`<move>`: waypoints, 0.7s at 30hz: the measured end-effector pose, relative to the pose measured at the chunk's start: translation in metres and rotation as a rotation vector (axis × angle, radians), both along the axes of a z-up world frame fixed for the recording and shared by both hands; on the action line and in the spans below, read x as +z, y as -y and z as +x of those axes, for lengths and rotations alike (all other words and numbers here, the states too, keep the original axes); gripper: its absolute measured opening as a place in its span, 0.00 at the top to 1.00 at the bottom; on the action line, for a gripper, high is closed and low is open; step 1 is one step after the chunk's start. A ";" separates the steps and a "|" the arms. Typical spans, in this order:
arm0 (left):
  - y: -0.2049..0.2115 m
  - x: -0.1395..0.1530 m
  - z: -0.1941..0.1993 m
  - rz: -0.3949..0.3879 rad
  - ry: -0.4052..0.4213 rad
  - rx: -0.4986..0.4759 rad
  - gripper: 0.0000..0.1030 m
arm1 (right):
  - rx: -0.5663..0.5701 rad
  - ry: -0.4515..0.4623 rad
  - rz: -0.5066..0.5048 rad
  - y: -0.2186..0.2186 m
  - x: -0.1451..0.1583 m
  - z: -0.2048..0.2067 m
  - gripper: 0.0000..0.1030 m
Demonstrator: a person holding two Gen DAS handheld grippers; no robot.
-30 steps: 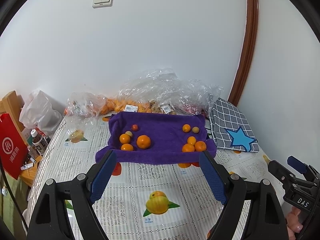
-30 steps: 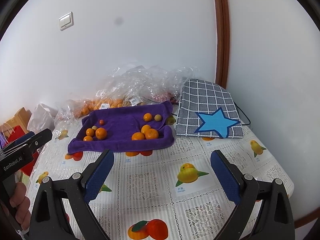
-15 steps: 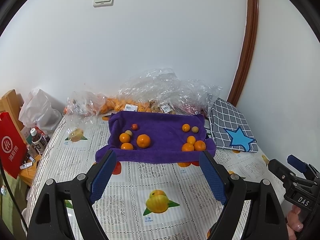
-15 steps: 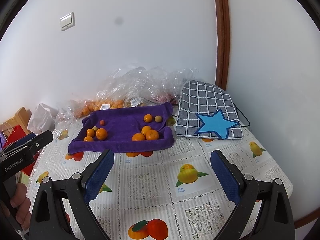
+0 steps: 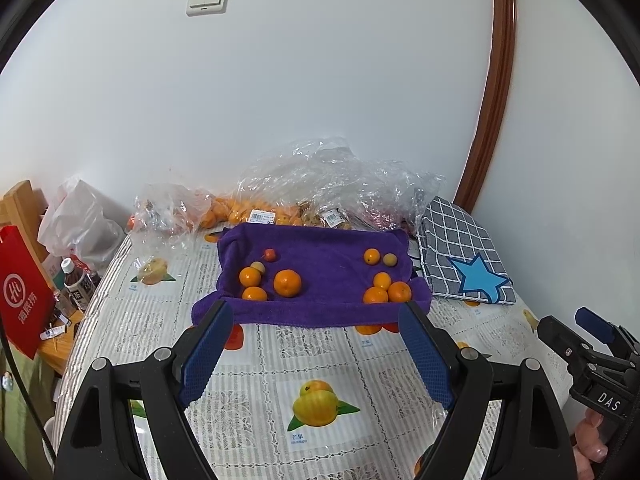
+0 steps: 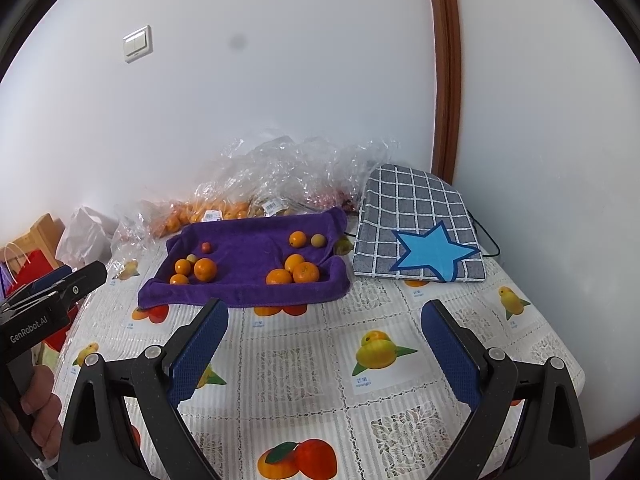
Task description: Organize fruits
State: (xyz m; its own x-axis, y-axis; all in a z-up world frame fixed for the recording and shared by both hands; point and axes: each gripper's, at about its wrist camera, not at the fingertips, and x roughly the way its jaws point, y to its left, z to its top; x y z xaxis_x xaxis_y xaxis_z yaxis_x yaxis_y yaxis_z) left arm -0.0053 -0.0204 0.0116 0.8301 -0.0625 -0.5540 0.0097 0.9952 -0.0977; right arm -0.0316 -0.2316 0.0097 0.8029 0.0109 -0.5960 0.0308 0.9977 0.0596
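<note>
Bright, even indoor light — soft shadows, sharp focus, strong fisheye bending, black vignette at corners.

Both grippers spread wide w/ nothing between the fingers: left gripper [image 5: 316, 354], right gripper [image 6: 326, 354], each angled downward, hand-held side by side.

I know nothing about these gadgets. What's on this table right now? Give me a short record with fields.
surface: table under a fruit-print cloth
sorting spot: purple towel near the wall
left pile: four orange fruits, one small red fruit, one small pale fruit
right pile: four orange fruits, one pale fruit
behind towel: clear plastic bags of fruit
right of towel: checked cushion with blue star
left tool: open, empty
right tool: open, empty
</note>
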 end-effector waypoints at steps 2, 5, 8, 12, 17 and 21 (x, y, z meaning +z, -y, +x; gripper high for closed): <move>0.002 0.000 0.001 0.003 0.001 -0.002 0.19 | 0.001 0.001 0.000 0.000 0.000 -0.001 0.06; 0.003 0.000 0.001 0.003 0.001 -0.003 0.19 | 0.000 0.000 0.000 0.000 0.000 -0.001 0.06; 0.003 0.000 0.001 0.001 0.001 -0.002 0.19 | 0.000 0.001 0.000 -0.001 0.000 -0.001 0.06; 0.003 0.001 0.001 0.000 0.001 0.000 0.19 | 0.000 0.000 0.000 -0.001 0.000 -0.001 0.06; 0.002 0.000 0.001 -0.002 0.000 -0.001 0.19 | 0.003 0.000 0.002 -0.003 0.001 -0.002 0.06; 0.003 0.000 0.001 0.000 0.001 0.000 0.19 | 0.007 0.001 0.001 -0.003 0.001 -0.002 0.06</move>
